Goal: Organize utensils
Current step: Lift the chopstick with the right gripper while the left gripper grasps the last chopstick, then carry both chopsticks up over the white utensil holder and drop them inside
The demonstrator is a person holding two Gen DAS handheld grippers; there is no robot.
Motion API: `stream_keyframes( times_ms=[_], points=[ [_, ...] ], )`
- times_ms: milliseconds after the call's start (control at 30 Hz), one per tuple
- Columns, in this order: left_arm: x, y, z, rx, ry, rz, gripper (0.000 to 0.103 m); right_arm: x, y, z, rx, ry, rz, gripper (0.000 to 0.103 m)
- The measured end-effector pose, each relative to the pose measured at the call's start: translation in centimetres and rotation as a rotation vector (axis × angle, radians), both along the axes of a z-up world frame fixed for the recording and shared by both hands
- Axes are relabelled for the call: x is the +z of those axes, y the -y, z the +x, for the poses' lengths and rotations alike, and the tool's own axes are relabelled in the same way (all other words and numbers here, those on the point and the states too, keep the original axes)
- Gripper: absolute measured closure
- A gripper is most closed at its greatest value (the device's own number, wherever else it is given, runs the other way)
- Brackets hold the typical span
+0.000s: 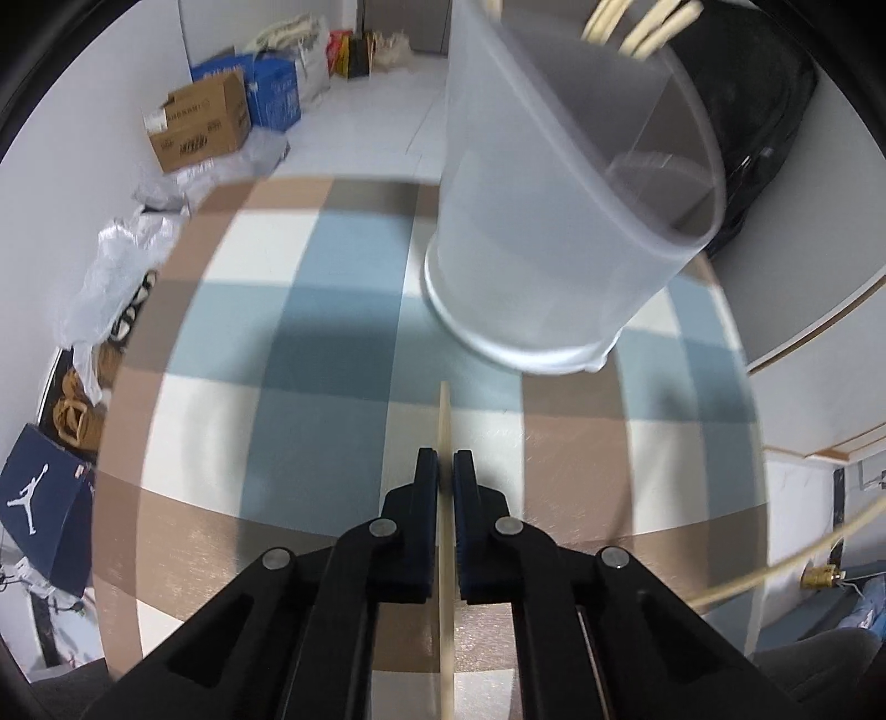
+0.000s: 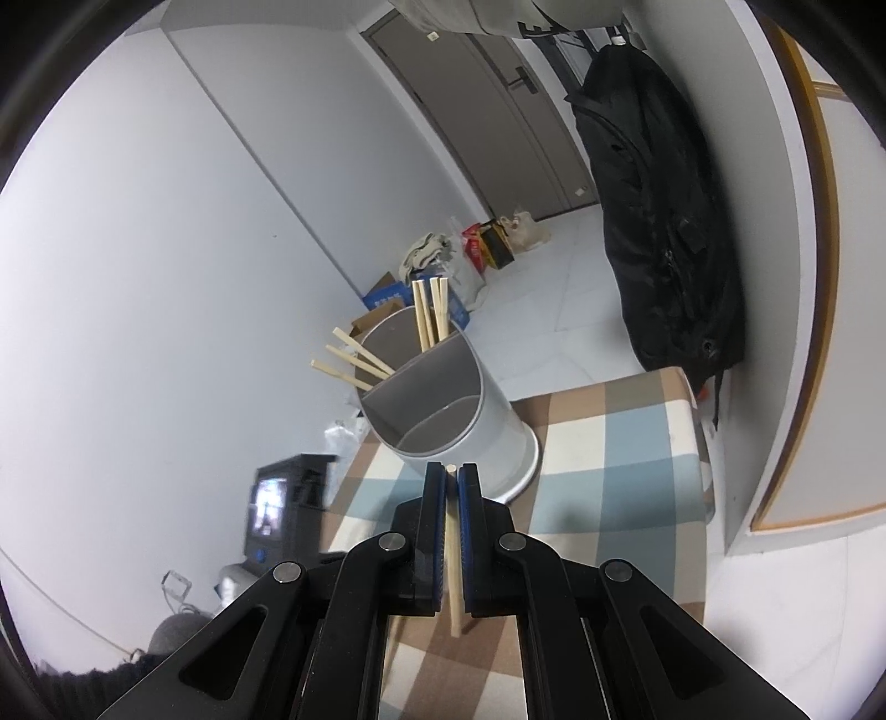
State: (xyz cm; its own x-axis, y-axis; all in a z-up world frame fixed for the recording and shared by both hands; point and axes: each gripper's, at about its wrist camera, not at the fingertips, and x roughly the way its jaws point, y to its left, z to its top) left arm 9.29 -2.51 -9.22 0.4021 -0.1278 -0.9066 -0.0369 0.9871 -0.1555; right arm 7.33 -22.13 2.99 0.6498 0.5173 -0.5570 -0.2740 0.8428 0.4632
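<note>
Left gripper (image 1: 445, 465): jaws clamped on one chopstick (image 1: 444, 421) | Right gripper (image 2: 451, 479): clamped on another chopstick (image 2: 453, 548) | Holder (image 2: 470, 415): seven sticks (image 2: 429, 321)

- Even, cool indoor light in both views; no lamp or window in sight, source cannot be told.
- Soft dark shadow falls across the blue squares of the checked table (image 1: 310, 310), left of the translucent holder (image 1: 559, 221).
- Left wrist view: holder smeared with motion blur; chopsticks (image 1: 642, 22) at its top edge ghosted double.
- Left tool (image 1: 446, 471) stays sharp, its rivets catching small highlights.
- Right wrist view crisper: holder's rim and sticks clean-edged.
- Faint sheen on the black coat (image 2: 664, 221).
- Strong fisheye bending: walls, door frame and table edges curve; black vignette rings every corner.
</note>
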Motion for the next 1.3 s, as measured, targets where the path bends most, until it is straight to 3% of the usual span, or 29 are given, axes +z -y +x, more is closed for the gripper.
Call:
stream_keyframes(
  times_ms=[267,833,1300],
  points=[
    [4.1,-1.0,-2.1,0.029,0.188,-0.016,0.101,-0.2,-0.7,-0.2,0.005,0.001,-0.01,0.099],
    [8.1,-2.6,-4.3,0.001,0.333,-0.065,0.102,0.3,-2.7,-1.7,0.019,0.06,-0.054,0.099],
    [11.3,-3.0,-4.7,-0.057,0.407,-0.088,0.102,0.7,-3.4,-1.5,-0.018,0.062,-0.015,0.099]
  ],
)
